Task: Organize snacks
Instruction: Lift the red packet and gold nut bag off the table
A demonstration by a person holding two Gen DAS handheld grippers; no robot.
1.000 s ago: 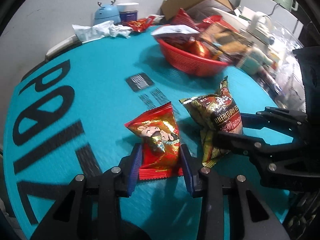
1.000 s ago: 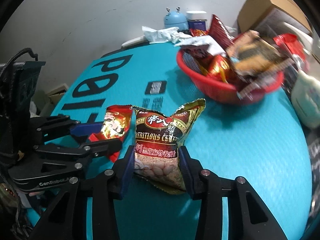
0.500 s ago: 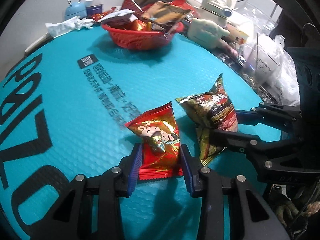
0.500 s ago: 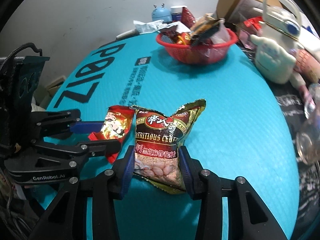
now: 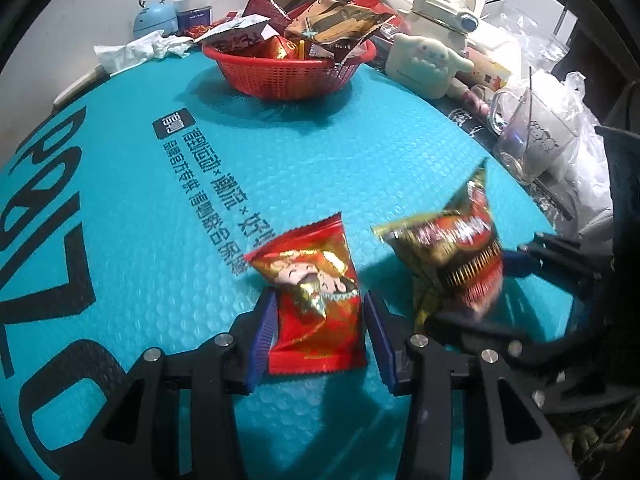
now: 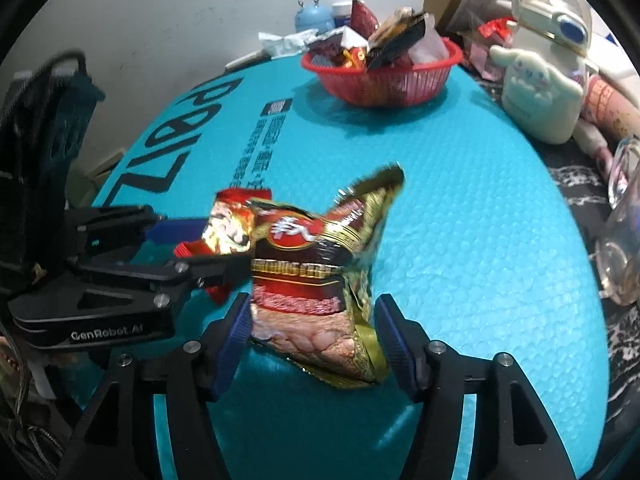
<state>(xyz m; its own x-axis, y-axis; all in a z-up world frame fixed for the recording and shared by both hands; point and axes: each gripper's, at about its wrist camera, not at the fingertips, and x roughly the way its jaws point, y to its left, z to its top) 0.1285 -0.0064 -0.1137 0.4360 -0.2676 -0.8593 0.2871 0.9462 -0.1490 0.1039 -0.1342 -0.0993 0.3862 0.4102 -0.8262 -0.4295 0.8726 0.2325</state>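
A teal desk [image 5: 168, 208] with black lettering fills most of both views. At the top centre of the left wrist view a red basket [image 5: 290, 74] heaped with snack packets stands on it, with a cream kettle [image 5: 430, 50] just to its right and a clear glass jug [image 5: 528, 136] at the right edge. Low in the right wrist view, the right claw [image 6: 314, 338] grips a dark red and gold snack bag [image 6: 320, 280], its blue pads [image 6: 236, 332] pressed to the bag's sides; the bag is blurred. Low in the left wrist view, the left claw [image 5: 318, 330] is closed on a smaller red snack packet [image 5: 318, 300] with a cartoon face. The two packets hang side by side above the desk.
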